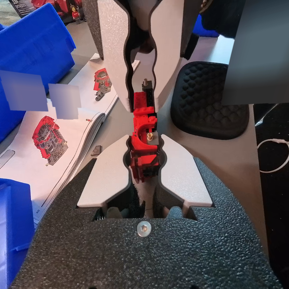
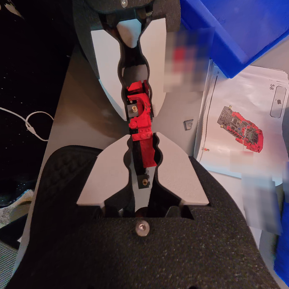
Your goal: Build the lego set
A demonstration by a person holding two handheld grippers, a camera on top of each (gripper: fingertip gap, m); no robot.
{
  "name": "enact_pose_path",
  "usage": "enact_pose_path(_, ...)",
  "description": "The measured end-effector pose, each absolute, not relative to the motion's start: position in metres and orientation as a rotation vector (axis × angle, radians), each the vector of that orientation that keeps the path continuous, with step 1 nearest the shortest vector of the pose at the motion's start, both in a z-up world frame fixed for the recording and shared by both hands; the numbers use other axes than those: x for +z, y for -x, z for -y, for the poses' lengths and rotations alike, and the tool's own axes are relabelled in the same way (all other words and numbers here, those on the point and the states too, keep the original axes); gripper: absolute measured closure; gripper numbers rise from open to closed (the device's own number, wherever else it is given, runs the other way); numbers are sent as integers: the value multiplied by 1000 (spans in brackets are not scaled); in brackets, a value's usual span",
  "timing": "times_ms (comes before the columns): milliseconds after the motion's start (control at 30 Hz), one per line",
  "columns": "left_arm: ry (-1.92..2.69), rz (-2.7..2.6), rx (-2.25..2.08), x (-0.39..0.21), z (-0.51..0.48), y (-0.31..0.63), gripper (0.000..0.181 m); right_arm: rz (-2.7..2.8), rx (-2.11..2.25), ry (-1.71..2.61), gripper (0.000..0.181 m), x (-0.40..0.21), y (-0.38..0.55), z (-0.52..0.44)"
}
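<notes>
A partly built red and black lego car (image 1: 143, 123) is held sideways above the grey table (image 1: 203, 156), between my two grippers, which face each other. My left gripper (image 1: 145, 137) is shut on the end with the red wheel arch and a tan axle pin. My right gripper (image 1: 143, 107) comes from the top of the left wrist view and is shut on the other end. In the right wrist view the car (image 2: 140, 125) runs from my right gripper (image 2: 143, 136) up to the left gripper (image 2: 139, 116). A small dark grey wedge piece (image 1: 95, 150) lies on the table beside the booklet, and it shows in the right wrist view (image 2: 188, 124).
An open instruction booklet (image 1: 62, 140) lies left of the car, also in the right wrist view (image 2: 234, 109). Blue bins (image 1: 31, 54) stand over it. A black padded cushion (image 1: 208, 100) lies on the other side. The set's box (image 1: 46, 9) stands at the back. A white cord (image 1: 273, 156) lies past the table edge.
</notes>
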State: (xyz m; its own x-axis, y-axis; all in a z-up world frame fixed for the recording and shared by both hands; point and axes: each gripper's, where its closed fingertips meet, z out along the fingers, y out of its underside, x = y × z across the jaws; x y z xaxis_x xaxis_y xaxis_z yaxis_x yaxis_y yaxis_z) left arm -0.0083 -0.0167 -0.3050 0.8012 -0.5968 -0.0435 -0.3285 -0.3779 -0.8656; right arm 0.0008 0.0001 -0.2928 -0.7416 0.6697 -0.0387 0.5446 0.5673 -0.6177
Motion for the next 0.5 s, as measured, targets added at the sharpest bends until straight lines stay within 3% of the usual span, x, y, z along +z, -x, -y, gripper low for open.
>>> enact_pose_path(33, 1996, -689, -340, -305, 17, 8, 150, 2602, 891, 1022, 157, -293, 0, 0)
enact_pose_path(500, 1993, -687, -343, -305, 17, 8, 150, 2636, 785, 1073, 156, -294, 1, 4)
